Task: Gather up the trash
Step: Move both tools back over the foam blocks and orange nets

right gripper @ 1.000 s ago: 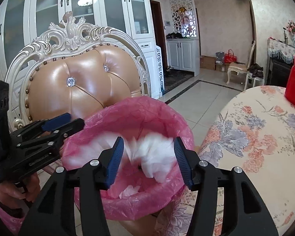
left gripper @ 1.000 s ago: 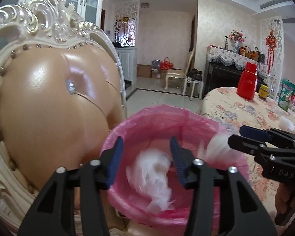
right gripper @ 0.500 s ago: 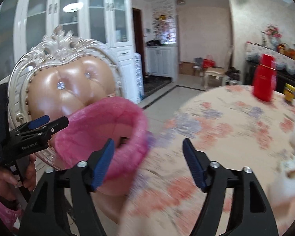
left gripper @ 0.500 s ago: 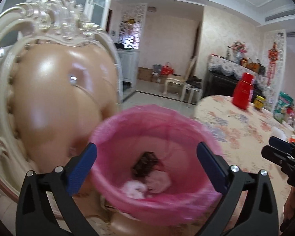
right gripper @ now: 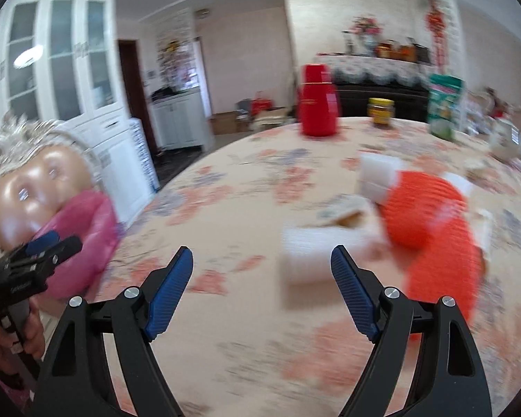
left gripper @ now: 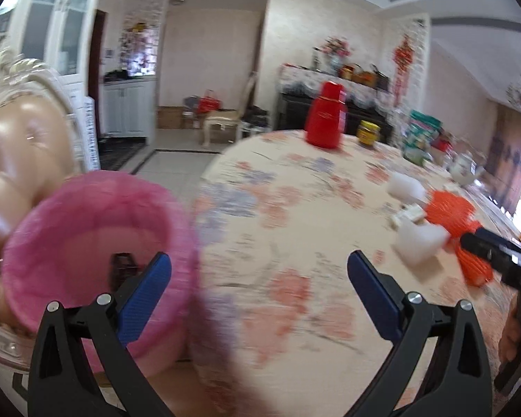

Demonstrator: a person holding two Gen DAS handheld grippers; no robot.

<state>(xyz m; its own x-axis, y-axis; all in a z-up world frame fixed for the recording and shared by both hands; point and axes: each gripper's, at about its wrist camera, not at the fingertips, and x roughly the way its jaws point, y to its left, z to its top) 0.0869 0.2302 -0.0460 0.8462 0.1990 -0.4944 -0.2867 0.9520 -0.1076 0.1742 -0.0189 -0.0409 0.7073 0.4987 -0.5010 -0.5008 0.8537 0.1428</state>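
Both frames are motion-blurred. The left gripper (left gripper: 258, 292) is held with its jaws spread wide and nothing between them. Its left finger is seen in front of the bin (left gripper: 97, 243), a round container lined with a pink bag; its right finger is seen over the table (left gripper: 278, 208). The bin stands just beside the table edge, in front of a padded chair (left gripper: 21, 146). Something dark is visible low inside the bin; it cannot be identified.

The right gripper (right gripper: 262, 293) is also held with its jaws wide apart and empty. It is positioned above the floral tablecloth. A white tissue (right gripper: 312, 257) lies on the table just ahead of the gap between the fingers, nearer the right finger; whether it is touched cannot be told. An orange net (right gripper: 430, 229) lies just to the right of the tissue, ahead of the right finger. More white paper (right gripper: 378, 173) lies behind the net, and a small tan scrap (right gripper: 344, 213) lies between the two white pieces.

In the left wrist view the same trash cluster is seen well to the right of the left gripper, with the right gripper's tip beside the net. In the right wrist view the bin is seen at far left, well apart from the trash.

A red flask (right gripper: 316, 104) and a jar (right gripper: 380, 111) stand at the far side of the table.
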